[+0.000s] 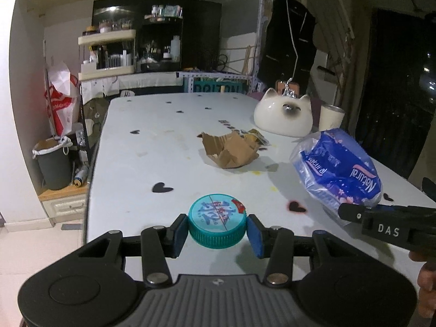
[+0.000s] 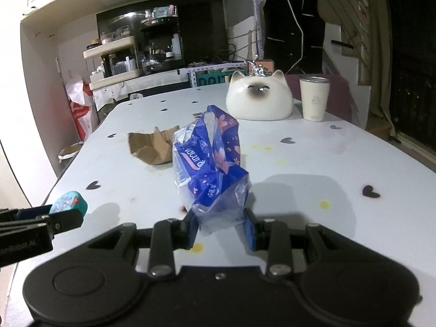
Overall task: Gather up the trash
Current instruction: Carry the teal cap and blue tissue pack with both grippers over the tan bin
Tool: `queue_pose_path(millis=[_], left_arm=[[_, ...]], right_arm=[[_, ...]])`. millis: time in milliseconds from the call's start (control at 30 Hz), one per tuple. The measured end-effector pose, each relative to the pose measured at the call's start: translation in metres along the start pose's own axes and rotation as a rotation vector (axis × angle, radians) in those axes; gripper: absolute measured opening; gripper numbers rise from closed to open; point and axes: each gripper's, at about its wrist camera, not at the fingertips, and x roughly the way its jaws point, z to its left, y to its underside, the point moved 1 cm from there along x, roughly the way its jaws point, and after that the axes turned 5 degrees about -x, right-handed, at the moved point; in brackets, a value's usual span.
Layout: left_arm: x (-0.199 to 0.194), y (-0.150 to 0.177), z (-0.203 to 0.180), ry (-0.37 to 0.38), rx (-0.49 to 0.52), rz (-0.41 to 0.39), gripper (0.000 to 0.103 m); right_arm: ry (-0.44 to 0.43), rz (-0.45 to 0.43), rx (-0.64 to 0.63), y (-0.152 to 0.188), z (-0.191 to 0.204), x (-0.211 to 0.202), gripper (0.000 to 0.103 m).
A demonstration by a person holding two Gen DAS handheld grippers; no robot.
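white table (image 1: 152, 147), black hearts, cluttered shelves (image 1: 109, 51)

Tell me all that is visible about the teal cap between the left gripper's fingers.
The teal cap is round, looks like plastic, and has a ribbed side wall. Its flat, lighter blue top faces up and carries printed characters and a small red mark. It sits between the blue pads of the left gripper, which touch its two sides. In the right wrist view it appears raised above the white table, though contact beneath cannot be judged.
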Motion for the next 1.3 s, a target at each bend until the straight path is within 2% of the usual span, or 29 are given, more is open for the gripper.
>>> queue_pose_path(millis=[233, 500, 867, 1300], left_arm=[[-0.036, 0.002, 0.017, -0.006, -0.004, -0.035, 0.048], [-0.073, 0.013, 0.058, -0.047, -0.045, -0.058, 0.048], [-0.119, 0.025, 0.136, -0.153, -0.117, -0.083, 0.048], [-0.155, 0.05, 0.223, -0.283, -0.205, -0.071, 0.048]], right_arm=[[-0.008, -0.021, -0.026, 0.001, 0.024, -0.031, 0.035], [-0.046, -0.035, -0.061, 0.006, 0.064, -0.054, 0.035], [-0.155, -0.025, -0.145, 0.013, 0.148, -0.064, 0.035], [-0.318, 0.043, -0.258, 0.03, 0.253, -0.05, 0.035]])
